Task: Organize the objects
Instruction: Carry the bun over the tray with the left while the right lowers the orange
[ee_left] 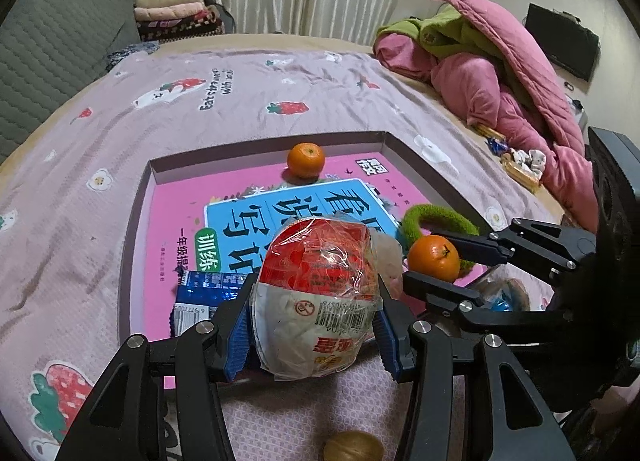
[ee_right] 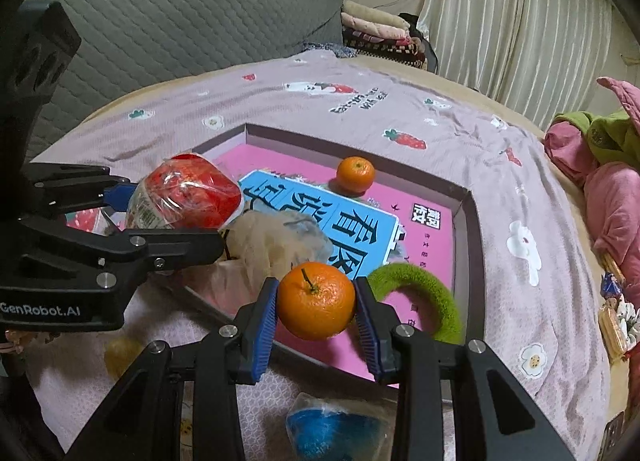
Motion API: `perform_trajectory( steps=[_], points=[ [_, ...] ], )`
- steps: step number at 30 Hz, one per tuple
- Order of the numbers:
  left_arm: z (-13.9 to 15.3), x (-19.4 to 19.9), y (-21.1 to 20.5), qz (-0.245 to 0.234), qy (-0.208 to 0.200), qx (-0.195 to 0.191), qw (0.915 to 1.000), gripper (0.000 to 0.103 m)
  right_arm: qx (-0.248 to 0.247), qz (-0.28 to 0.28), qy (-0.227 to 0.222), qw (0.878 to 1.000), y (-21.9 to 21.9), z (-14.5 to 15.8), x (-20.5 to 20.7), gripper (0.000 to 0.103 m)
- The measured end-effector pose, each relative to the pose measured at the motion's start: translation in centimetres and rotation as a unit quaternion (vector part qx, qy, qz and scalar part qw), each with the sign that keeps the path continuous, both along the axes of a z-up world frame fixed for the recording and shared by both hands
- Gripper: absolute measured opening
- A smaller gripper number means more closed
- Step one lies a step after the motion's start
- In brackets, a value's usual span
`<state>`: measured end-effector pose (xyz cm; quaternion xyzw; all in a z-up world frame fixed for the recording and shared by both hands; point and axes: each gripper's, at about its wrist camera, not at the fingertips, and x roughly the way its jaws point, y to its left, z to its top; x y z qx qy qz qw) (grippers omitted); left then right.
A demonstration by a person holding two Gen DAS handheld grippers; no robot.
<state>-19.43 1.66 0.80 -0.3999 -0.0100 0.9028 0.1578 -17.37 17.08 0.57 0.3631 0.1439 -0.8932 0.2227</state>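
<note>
My left gripper is shut on a red-and-white wrapped snack pack and holds it over the near edge of the shallow box tray. My right gripper is shut on an orange tangerine, also above the tray's near edge; this tangerine also shows in the left wrist view. In the tray lie a pink-and-blue book, a second tangerine, a green fuzzy ring and a blue snack packet.
The tray lies on a bed with a pink strawberry sheet. A walnut and a blue wrapped item lie on the sheet near me. Pink and green quilts are piled at the right; folded blankets are at the back.
</note>
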Motion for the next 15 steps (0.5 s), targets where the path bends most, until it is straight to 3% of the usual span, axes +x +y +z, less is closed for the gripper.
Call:
perform_trajectory(
  steps=[15],
  points=[
    [-0.9,-0.6,0.7,0.002,-0.002,-0.006,1.0000,0.054,0.004,-0.010,-0.018,1.000,-0.1,-0.7,-1.4,0.038]
  ],
)
